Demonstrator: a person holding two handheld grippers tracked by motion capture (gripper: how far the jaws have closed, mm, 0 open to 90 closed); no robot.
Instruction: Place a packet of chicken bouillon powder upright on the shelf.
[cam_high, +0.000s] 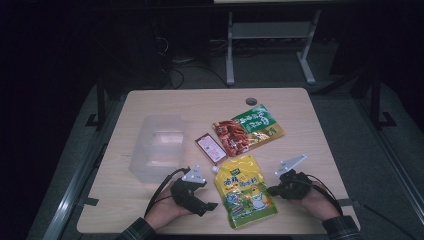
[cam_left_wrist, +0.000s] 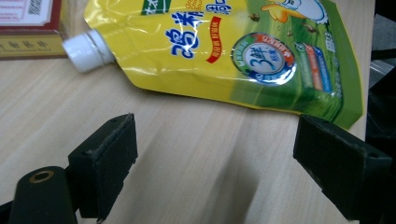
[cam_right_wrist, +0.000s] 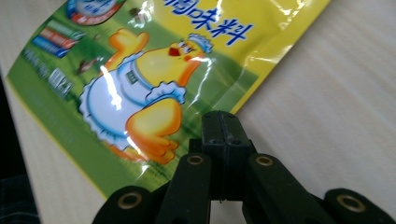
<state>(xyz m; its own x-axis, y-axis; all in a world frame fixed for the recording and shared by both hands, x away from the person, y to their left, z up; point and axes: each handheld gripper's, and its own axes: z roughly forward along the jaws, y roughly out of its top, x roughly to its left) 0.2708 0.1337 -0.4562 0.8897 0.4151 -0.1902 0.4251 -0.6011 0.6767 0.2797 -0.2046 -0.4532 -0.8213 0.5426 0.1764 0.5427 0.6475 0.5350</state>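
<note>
The yellow spouted pouch (cam_high: 245, 192) lies flat on the table (cam_high: 150, 210), just nearer the person than the small red box (cam_high: 210, 148), its white cap (cam_left_wrist: 87, 50) toward that box. The left gripper (cam_high: 206, 200) waits beside the pouch's left edge with jaws spread wide and empty, while the right gripper (cam_right_wrist: 222, 128), jaws pressed together on nothing, noses at the pouch's right edge. This looks like the approach before a pickup; next, I judge, the right jaws must part to take that edge.

Glossy plastic pouch (cam_left_wrist: 243, 51), matt wood-grain table (cam_left_wrist: 187, 154).
</note>
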